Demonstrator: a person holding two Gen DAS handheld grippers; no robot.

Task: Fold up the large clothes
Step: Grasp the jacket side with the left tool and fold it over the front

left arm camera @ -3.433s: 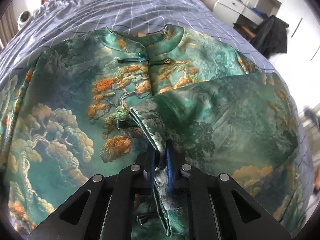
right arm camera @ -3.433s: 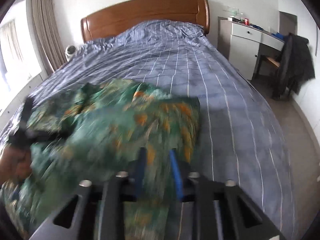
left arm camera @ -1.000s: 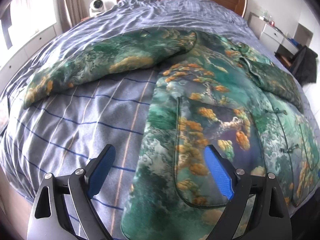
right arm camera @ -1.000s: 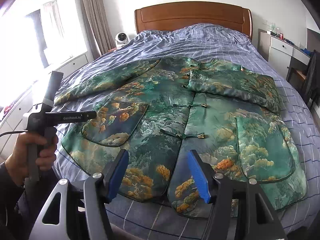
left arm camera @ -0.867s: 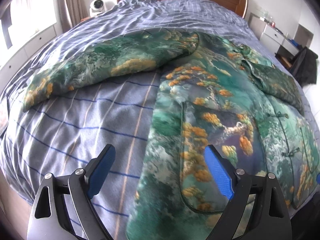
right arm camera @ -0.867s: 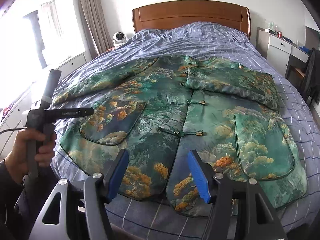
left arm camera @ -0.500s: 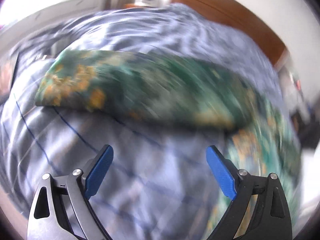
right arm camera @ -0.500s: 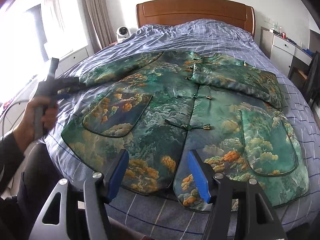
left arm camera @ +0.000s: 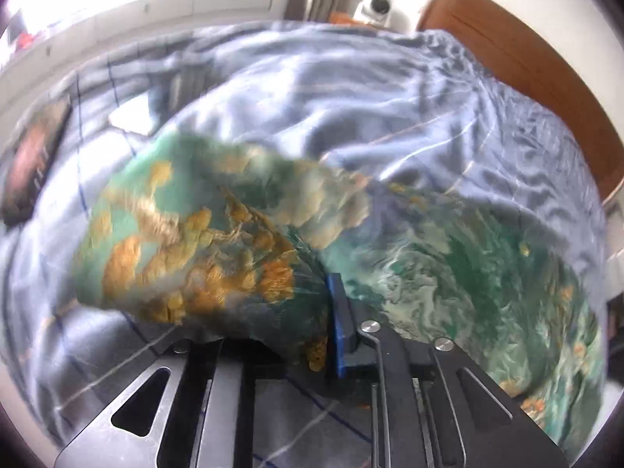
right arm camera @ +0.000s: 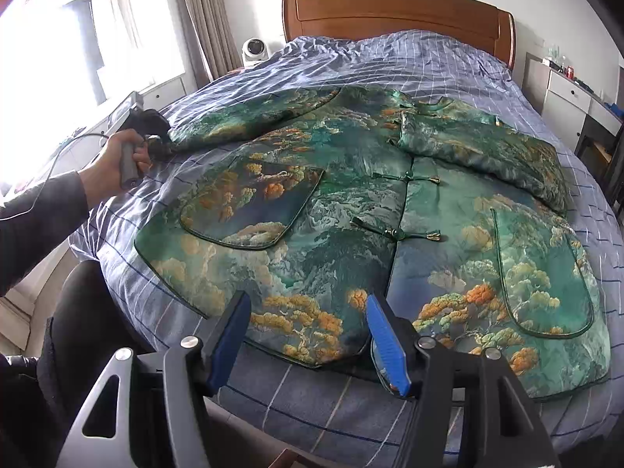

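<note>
Nearest you, your right gripper [right arm camera: 308, 335] hangs with its fingers apart and nothing between them, just over the hem of the green brocade jacket [right arm camera: 351, 210], which lies front-up and buttoned across the blue checked bed [right arm camera: 390, 54]. Your left gripper [left arm camera: 327, 312] has just been closing and its fingers are now clamped on the cuff of the outstretched sleeve [right arm camera: 249, 124] at the bed's left side. Beyond stands the wooden headboard [right arm camera: 394, 7].

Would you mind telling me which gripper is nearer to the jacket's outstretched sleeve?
Left. The left gripper is clamped on the sleeve end; the right gripper hovers open over the hem.
</note>
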